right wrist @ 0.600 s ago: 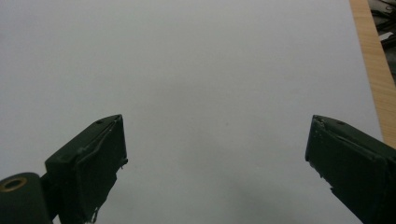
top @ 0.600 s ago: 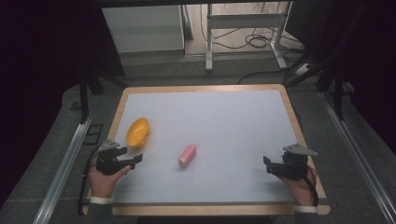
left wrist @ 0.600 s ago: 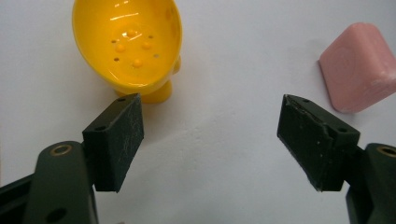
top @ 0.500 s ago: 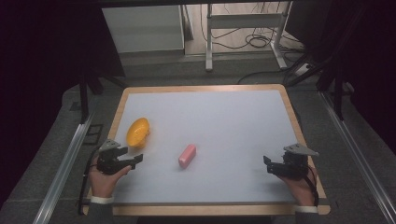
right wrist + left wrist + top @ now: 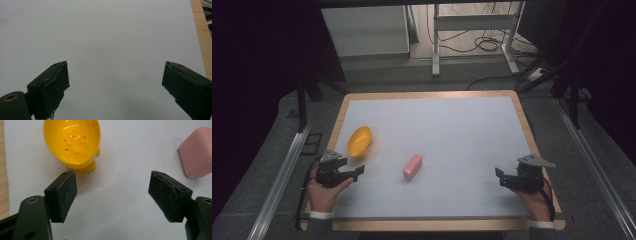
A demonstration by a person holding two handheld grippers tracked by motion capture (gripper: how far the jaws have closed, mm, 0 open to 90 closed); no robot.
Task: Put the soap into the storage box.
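A yellow soap dish with small holes stands at the left of the white table top; in the left gripper view the dish lies just beyond the left jaw. A pink soap bar lies near the middle, and its corner shows at the upper right of the left gripper view. My left gripper is open over bare table, a little in front of the dish. My right gripper is open near the table's right front, nothing between its jaws.
A wooden rim frames the table top. Metal rails run along both sides. Beyond the far edge stand a white cabinet and a metal frame with cables on the floor.
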